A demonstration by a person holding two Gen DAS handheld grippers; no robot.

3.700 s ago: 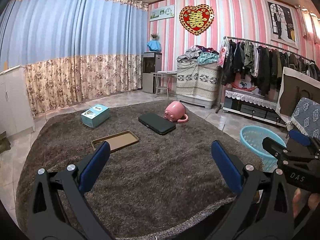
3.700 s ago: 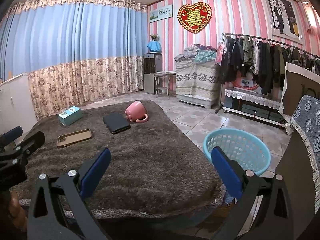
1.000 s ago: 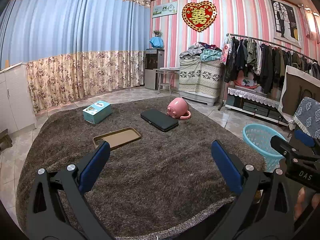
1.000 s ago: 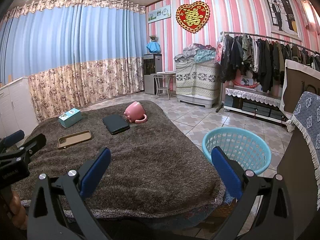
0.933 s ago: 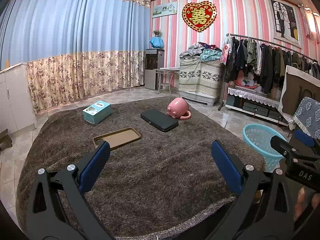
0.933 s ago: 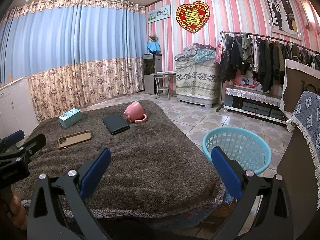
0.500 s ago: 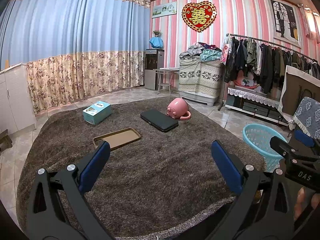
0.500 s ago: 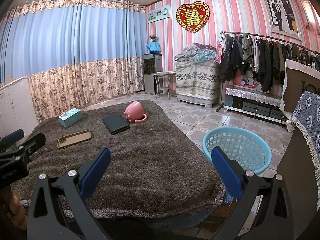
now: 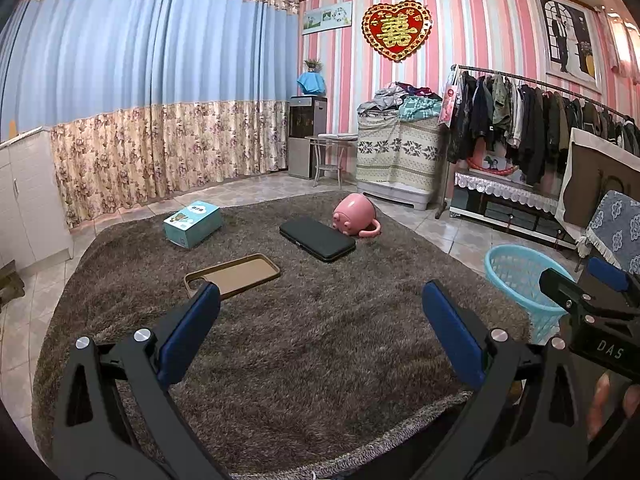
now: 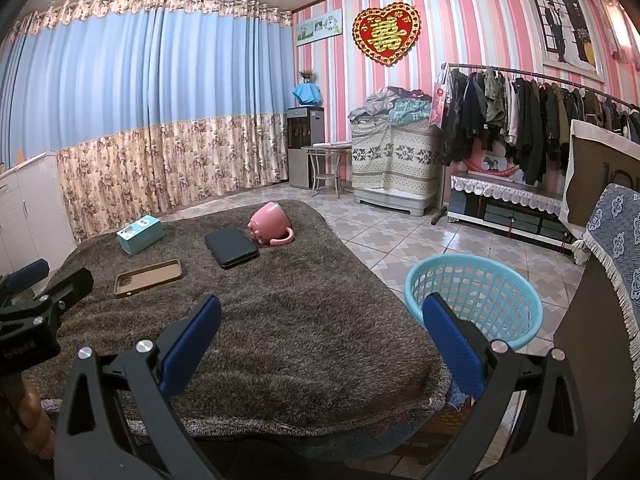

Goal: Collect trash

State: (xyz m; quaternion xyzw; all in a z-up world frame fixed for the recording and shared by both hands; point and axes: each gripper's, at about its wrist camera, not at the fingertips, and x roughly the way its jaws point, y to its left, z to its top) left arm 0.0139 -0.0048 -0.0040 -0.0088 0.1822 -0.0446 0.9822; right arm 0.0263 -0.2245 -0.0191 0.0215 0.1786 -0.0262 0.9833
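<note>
On a shaggy brown rug (image 9: 304, 344) lie a teal box (image 9: 193, 219), a brown phone case (image 9: 232, 274), a black flat case (image 9: 317, 233) and a tipped pink mug (image 9: 355, 214). A light blue mesh basket (image 10: 474, 294) stands on the tiled floor to the rug's right. My left gripper (image 9: 320, 312) hovers open over the rug's near part, holding nothing. My right gripper (image 10: 322, 316) is open and empty too, between the rug's right edge and the basket. The same objects appear in the right wrist view: box (image 10: 140, 234), phone case (image 10: 148, 278), black case (image 10: 231, 247), mug (image 10: 271, 224).
A clothes rack (image 10: 532, 120) and low cabinet (image 10: 508, 208) line the right wall. A covered appliance (image 10: 394, 160), small table (image 10: 326, 164) and water dispenser (image 10: 304, 144) stand at the back. White cabinets (image 9: 28, 200) sit at left; a draped chair (image 10: 616, 240) at right.
Almost nothing differs over the last second: both grippers stay open and hover in place. Since 3.7 s ago both views have shifted slightly.
</note>
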